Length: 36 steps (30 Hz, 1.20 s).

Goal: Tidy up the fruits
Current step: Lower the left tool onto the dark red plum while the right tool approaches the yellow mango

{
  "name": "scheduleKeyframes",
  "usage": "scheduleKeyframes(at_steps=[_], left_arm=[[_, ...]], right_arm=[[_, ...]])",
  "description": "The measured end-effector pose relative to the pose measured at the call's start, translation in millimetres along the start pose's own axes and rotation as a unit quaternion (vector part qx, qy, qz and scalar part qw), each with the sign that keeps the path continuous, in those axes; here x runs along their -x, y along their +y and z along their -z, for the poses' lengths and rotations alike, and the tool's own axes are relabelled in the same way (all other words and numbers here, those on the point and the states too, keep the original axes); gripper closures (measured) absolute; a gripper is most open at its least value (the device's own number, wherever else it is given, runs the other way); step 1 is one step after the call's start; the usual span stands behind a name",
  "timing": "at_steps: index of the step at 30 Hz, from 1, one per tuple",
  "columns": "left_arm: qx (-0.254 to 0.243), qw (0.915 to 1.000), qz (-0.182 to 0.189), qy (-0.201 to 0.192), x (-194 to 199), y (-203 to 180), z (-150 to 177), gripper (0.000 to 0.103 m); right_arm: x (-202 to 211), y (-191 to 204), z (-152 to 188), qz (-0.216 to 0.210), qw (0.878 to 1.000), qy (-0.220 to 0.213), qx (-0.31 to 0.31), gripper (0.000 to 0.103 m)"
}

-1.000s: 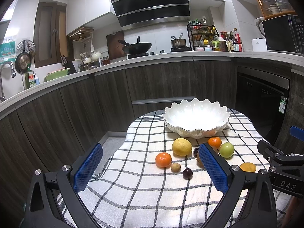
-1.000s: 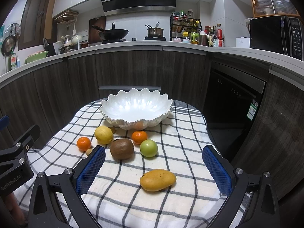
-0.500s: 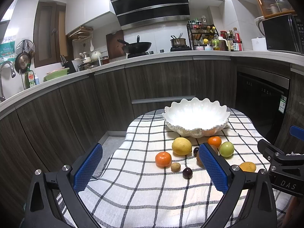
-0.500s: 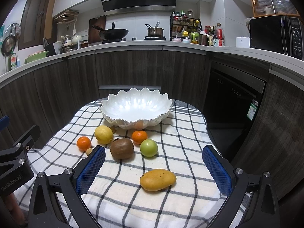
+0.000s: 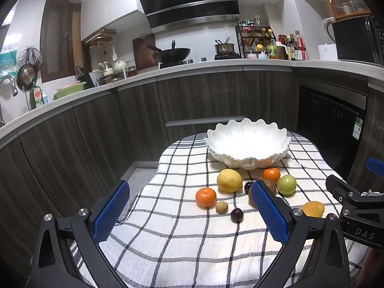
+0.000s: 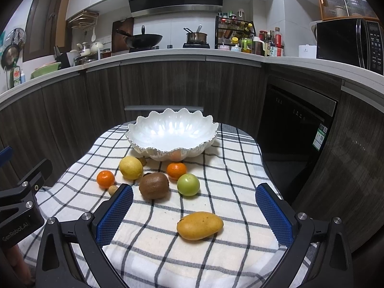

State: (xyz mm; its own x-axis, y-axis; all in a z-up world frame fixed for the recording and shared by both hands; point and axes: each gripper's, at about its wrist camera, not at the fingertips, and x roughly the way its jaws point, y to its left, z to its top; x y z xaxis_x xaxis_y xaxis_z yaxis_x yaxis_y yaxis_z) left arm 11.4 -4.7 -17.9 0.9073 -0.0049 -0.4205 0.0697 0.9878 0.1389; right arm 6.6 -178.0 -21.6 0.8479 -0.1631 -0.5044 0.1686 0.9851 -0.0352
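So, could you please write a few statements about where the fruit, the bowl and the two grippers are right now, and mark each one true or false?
1. The white bowl holds no fruit. True.
2. The right gripper is shut on the mango. False: its jaws are wide apart and the mango lies loose on the checked cloth.
3. The kiwi lies between the lemon and the green apple. True.
4. The left gripper holds a mandarin. False: it is open and holds nothing.
5. The lemon is inside the bowl. False: it sits on the cloth in front of it.
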Motion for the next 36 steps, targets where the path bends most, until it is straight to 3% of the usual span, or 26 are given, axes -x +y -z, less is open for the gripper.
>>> scheduleKeyframes(at_steps=[20,36], left_arm=[[-0.005,0.9982,0.008,0.059,-28.4,-0.4,0.0,0.000],[-0.018,0.9911,0.027,0.129,-74.0,-13.8,-1.2,0.000]], right_arm=[[-26.9,-1.8,1.5,0.009,0.999,0.052,0.002,0.000],[-62.9,-0.8,-0.3,0.012,0.995,0.104,0.005,0.000]])
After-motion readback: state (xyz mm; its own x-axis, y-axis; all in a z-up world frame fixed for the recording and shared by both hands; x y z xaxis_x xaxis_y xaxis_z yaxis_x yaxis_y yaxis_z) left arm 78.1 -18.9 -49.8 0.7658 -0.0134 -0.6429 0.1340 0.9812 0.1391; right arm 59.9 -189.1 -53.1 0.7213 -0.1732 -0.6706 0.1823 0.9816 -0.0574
